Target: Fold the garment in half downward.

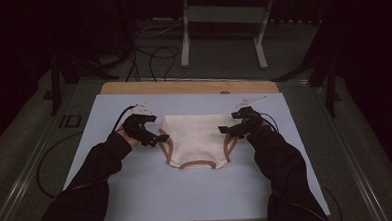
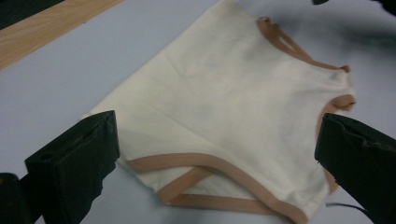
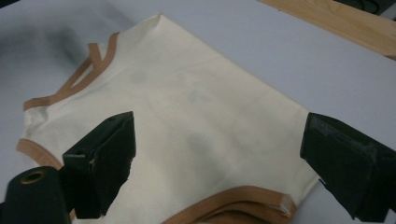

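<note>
A cream garment with tan trim [image 1: 195,140] lies flat on the pale blue mat [image 1: 137,193], folded into a small shape. My left gripper [image 1: 157,137] hovers at its left edge, jaws wide apart and nothing between them; the cloth [image 2: 224,107] lies below and beyond its fingers [image 2: 77,158]. At the right edge my right gripper [image 1: 226,131] stands open too, above the cloth [image 3: 196,116], its fingers [image 3: 105,154] clear of the fabric.
The mat covers a wooden board [image 1: 188,87] whose far strip shows. Beyond it are cables [image 1: 151,57] on the floor and a white metal frame [image 1: 225,24]. Dark sleeves reach in from the bottom. Bare mat surrounds the garment.
</note>
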Motion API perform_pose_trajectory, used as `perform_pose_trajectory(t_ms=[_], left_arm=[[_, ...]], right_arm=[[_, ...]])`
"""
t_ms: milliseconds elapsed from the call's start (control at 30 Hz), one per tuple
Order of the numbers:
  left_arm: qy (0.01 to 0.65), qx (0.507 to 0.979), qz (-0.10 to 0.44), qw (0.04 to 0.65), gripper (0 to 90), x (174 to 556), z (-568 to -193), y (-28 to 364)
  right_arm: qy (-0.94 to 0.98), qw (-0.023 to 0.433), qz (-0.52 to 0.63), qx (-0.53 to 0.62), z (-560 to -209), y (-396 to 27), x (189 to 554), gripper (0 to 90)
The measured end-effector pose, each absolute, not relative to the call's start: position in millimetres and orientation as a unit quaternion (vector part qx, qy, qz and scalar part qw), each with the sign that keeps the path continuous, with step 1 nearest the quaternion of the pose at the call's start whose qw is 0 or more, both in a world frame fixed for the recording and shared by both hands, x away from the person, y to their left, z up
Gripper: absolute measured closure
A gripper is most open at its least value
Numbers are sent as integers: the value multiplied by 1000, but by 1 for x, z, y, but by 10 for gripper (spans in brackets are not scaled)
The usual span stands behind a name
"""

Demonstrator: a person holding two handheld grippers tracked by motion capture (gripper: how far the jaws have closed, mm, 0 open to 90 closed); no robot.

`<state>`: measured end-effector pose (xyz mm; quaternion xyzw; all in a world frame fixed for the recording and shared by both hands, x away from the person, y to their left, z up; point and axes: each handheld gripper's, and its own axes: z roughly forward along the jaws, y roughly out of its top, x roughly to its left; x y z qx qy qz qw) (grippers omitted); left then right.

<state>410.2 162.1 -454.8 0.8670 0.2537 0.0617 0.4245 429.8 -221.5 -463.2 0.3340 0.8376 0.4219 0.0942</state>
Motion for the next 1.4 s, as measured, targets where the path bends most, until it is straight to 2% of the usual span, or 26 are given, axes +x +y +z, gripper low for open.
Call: perform_pose_trajectory(t_ms=[767,1400], left_arm=[[215,874,93,427,0,355,-472,159],[197,870,91,443,0,341,-485,161]], right_arm=[[837,106,449,296,-459,-196,404,104],[844,94,450,276,-454,-159,427,102]])
